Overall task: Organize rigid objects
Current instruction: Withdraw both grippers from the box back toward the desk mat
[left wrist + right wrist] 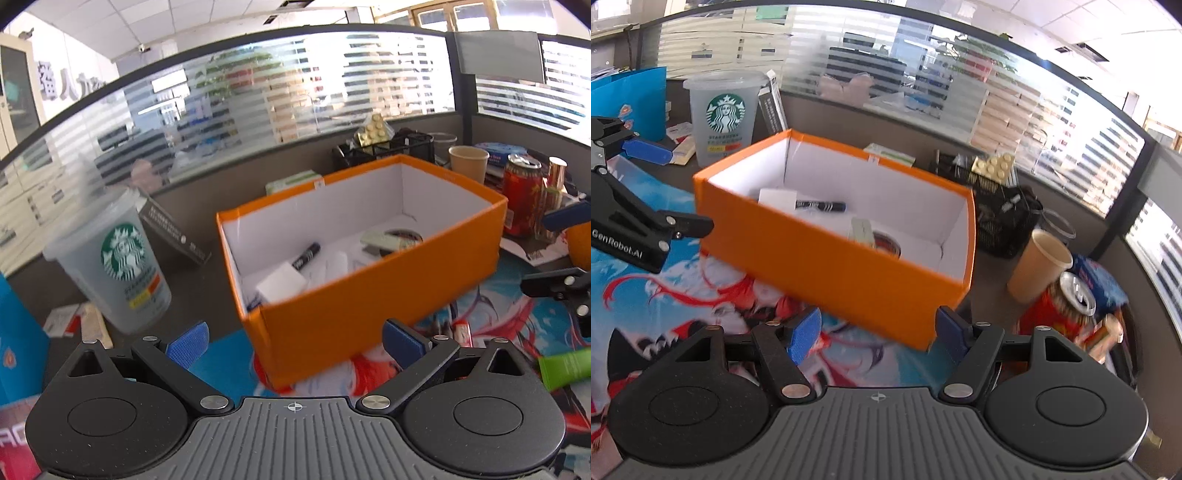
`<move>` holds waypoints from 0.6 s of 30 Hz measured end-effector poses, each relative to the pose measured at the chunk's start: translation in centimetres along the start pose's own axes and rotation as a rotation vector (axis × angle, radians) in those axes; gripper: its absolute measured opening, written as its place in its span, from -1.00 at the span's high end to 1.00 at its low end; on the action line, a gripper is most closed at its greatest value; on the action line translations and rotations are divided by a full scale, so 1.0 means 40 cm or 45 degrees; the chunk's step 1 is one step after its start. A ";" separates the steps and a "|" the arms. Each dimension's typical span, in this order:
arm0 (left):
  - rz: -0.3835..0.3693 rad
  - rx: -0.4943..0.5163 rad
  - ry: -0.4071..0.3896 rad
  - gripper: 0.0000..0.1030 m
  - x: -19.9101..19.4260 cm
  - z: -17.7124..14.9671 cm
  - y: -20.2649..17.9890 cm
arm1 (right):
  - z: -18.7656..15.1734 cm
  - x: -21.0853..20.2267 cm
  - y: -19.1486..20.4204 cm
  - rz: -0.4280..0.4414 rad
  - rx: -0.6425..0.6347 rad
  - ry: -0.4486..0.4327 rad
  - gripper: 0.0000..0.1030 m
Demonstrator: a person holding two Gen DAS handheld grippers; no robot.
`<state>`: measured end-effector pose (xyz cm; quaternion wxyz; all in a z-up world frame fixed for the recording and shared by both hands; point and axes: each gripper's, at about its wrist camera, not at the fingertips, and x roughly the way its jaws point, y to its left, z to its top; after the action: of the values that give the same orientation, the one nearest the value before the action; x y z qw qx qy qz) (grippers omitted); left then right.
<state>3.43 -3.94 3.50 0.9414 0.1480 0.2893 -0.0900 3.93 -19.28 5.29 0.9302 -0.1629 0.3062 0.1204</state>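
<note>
An orange box (369,295) with a white inside stands on a printed mat; it also shows in the right wrist view (831,266). Inside lie a black marker (306,255) (820,205), a white block (282,284), a tape roll (404,236) (886,242) and a pale flat item (380,240). My left gripper (295,341) is open and empty, just in front of the box's near corner. My right gripper (879,330) is open and empty, close to the box's front wall. A green tube (563,363) lies on the mat at right.
A Starbucks cup (118,266) (724,118) stands left of the box. A paper cup (468,162) (1038,266), a red can (521,195) (1060,306) and a black mesh organiser (391,147) (993,206) stand right and behind. A blue bag (631,99) is far left.
</note>
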 end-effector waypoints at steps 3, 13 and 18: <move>-0.010 -0.010 0.017 -0.97 -0.009 -0.022 -0.008 | -0.038 -0.014 0.006 0.008 0.019 0.010 -0.31; -0.052 -0.029 0.070 -0.97 -0.018 -0.093 -0.037 | -0.168 -0.061 0.012 0.096 0.068 0.015 -0.31; -0.082 -0.074 0.111 -0.97 -0.008 -0.127 -0.031 | -0.217 -0.076 0.006 0.124 0.089 0.024 -0.31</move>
<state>0.22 -3.41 -0.62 0.9285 0.1150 0.3371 -0.1055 -3.13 -22.71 0.49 0.9254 -0.1164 0.3264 0.1534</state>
